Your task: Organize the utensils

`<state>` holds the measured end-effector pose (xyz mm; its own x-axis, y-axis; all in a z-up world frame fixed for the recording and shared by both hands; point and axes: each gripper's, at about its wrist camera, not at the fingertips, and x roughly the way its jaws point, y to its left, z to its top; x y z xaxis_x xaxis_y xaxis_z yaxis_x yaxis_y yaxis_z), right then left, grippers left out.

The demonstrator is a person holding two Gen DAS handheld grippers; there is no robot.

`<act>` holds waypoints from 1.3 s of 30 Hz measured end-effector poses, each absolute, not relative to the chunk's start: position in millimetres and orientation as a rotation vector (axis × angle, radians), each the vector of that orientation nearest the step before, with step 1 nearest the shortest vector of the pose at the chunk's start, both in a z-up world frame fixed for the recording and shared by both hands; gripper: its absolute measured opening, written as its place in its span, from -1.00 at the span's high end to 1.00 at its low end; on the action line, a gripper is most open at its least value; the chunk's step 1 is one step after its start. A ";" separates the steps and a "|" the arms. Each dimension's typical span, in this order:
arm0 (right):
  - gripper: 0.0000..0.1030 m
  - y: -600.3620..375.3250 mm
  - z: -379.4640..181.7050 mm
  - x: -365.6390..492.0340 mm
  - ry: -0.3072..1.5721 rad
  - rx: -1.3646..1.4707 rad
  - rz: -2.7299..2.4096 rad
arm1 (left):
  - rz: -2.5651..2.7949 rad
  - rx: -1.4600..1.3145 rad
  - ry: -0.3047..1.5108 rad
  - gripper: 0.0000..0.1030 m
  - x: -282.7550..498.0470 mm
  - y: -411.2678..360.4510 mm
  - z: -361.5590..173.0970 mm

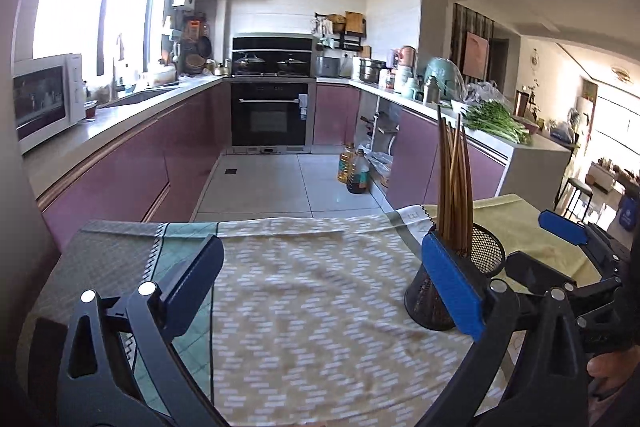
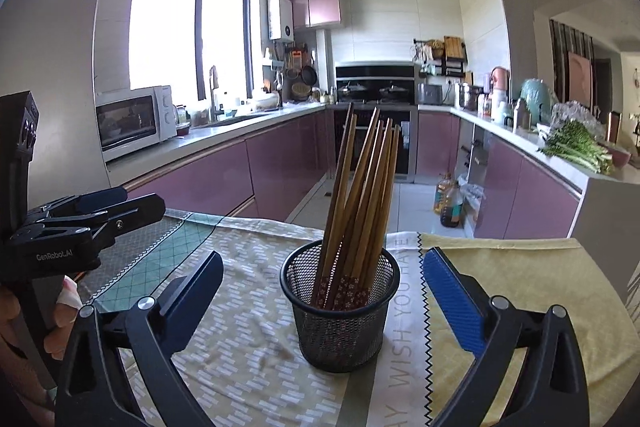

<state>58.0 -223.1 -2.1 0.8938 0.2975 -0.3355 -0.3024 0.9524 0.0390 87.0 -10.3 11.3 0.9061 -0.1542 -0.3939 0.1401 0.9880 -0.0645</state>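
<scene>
Both tongs are standing wide open with nothing between their blue pads. The bundle of brown wooden chopsticks with flowered maroon ends (image 2: 356,223) is sitting upright in the round black wire-mesh cup (image 2: 340,311), fanning slightly and leaning toward the far rim.

The right gripper (image 2: 324,291) is facing the cup squarely, so the cup is lying straight ahead, between the lines of its two fingers but beyond the pads, not touched by either. From the left wrist view, the left gripper (image 1: 320,279) is looking over the patterned beige cloth (image 1: 312,287) that covers the table; the cup (image 1: 476,259) is sitting just behind its right-hand pad, off to that side rather than between the fingers. The right gripper (image 1: 576,239) is showing further out on that same side, held by a person's hand.

As far as I can judge, the chopsticks are already gathered, so the step in hand looks like letting go and clearing away. Doing it well means backing both tongs out straight and level, keeping the left tool's near pad from clipping the light mesh cup, which could tip easily with that tall, leaning load. I can see no stray utensils on the cloth.
</scene>
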 end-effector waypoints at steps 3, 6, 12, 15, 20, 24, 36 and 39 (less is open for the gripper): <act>-0.88 -219.3 1.0 45.7 0.304 -0.026 0.307 | -0.121 -0.040 0.372 -0.89 73.6 -1.0 13.2; -0.88 -217.6 3.5 35.8 0.281 -0.018 0.313 | -0.094 -0.032 0.334 -0.89 58.6 5.1 13.9; -0.88 -215.9 4.0 27.7 0.273 0.007 0.317 | -0.076 -0.044 0.311 -0.89 41.5 12.3 13.4; -0.88 -215.7 3.7 24.9 0.275 0.007 0.319 | -0.062 -0.047 0.303 -0.89 34.3 15.0 12.6; -0.88 -213.2 2.7 21.1 0.269 -0.001 0.320 | -0.050 -0.045 0.297 -0.89 25.9 14.5 12.7; -0.88 -211.9 2.3 18.1 0.267 -0.006 0.321 | -0.044 -0.034 0.285 -0.89 20.0 13.2 13.9; -0.88 -211.8 4.1 16.4 0.261 -0.003 0.324 | -0.033 -0.004 0.257 -0.89 13.8 5.3 14.9; -0.88 -211.8 3.5 15.8 0.259 -0.002 0.324 | -0.031 -0.003 0.255 -0.89 12.7 4.4 15.2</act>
